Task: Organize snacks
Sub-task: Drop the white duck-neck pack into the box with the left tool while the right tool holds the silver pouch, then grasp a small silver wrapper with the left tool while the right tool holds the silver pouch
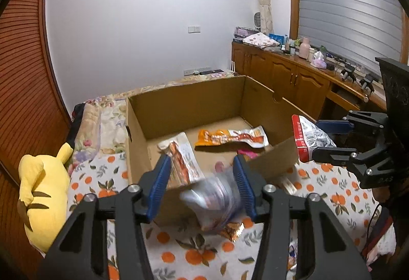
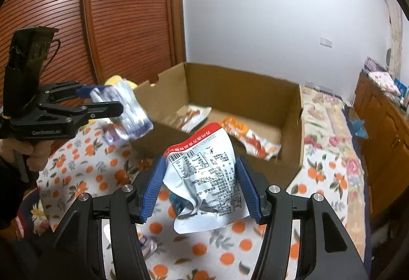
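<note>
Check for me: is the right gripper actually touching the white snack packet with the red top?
Touching. In the right wrist view both blue pads of the right gripper press the sides of the white packet, which hangs off the bedsheet.

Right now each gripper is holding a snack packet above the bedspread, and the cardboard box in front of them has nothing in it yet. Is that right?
Not quite. The cardboard box is not empty: the left wrist view shows an orange and white packet and another white packet lying inside. The rest holds: the left gripper holds a clear packet, the right gripper a red and white packet.
</note>
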